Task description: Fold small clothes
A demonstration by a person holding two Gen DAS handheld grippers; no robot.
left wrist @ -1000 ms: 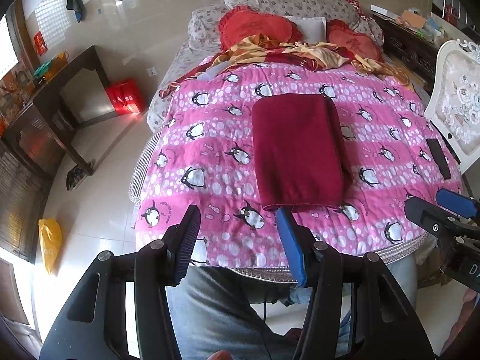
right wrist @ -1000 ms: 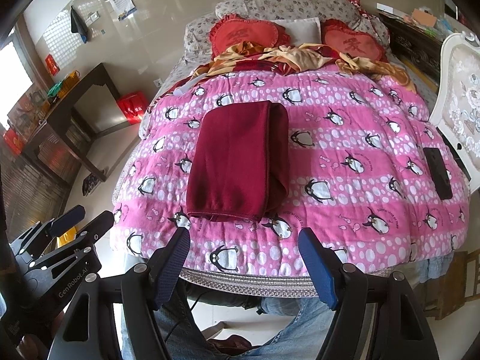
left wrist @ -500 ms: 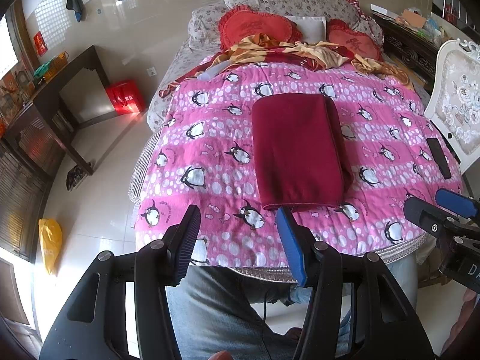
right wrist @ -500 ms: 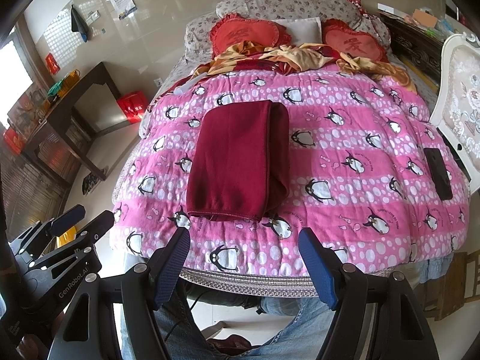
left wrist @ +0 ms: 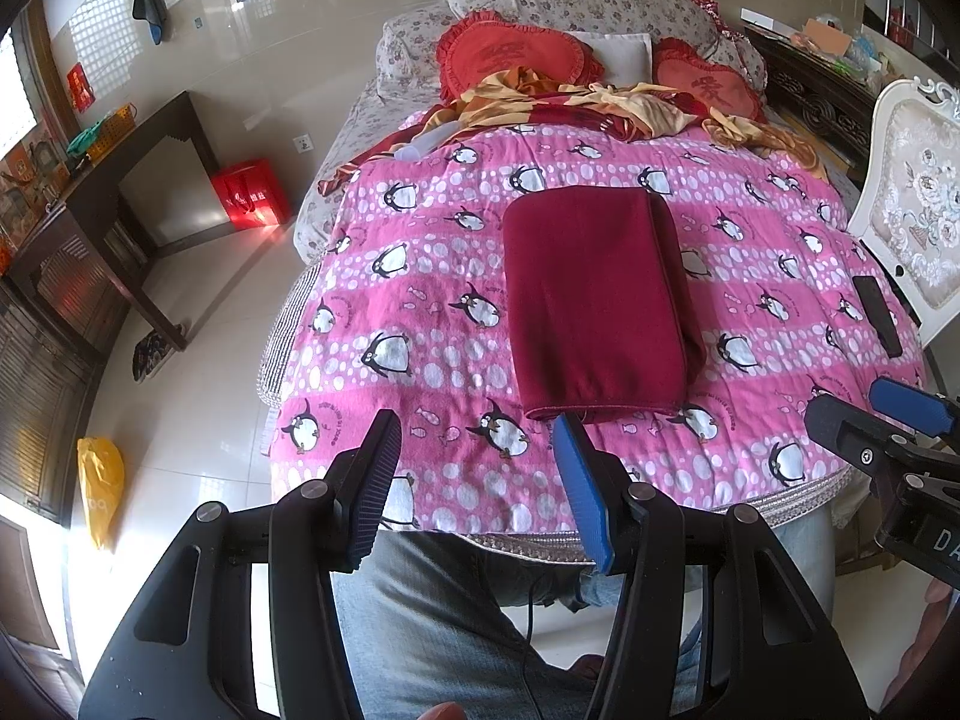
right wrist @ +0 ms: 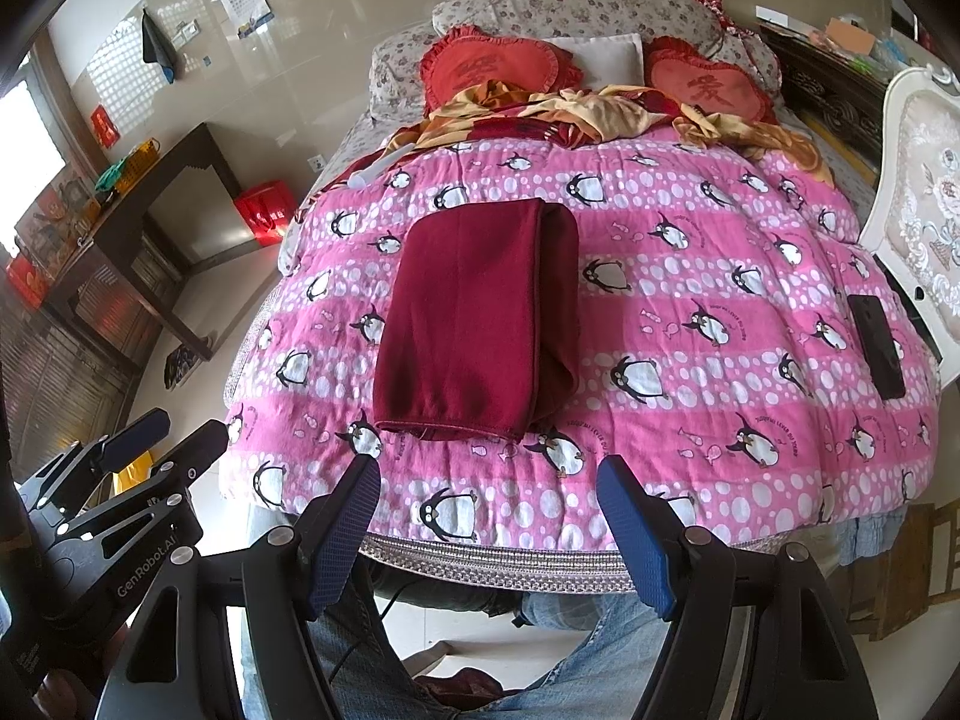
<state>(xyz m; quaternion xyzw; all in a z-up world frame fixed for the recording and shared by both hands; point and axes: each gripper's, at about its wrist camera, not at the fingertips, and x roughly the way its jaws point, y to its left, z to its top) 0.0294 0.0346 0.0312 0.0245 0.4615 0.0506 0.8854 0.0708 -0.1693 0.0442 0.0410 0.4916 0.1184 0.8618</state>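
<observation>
Your left claw point(left wrist: 474, 480) hangs with its jaws partly apart and nothing between them; your right claw point(right wrist: 489, 525) stands wider, also empty. Both point down over the near edge of the quilt point(left wrist: 420, 276), with your knees below. The garment point(left wrist: 591, 300), a dark red rectangle, lies flat on the quilt ahead of both claws, touching neither. Its long axis runs straight away from you, toward the pillows point(left wrist: 516, 54). The short hemmed end lies nearest the claws; the doubled, thicker side runs along its right. From the left claw the garment sits ahead and slightly right, its near hem just beyond the right pad. From the right claw it sits ahead and to the left, its near hem beyond the left pad. Neither claw is clearly nearer, so the near hem looks reachable by both together. It seems folded lengthwise already, so the likely next fold brings the near end up toward the far end.
</observation>
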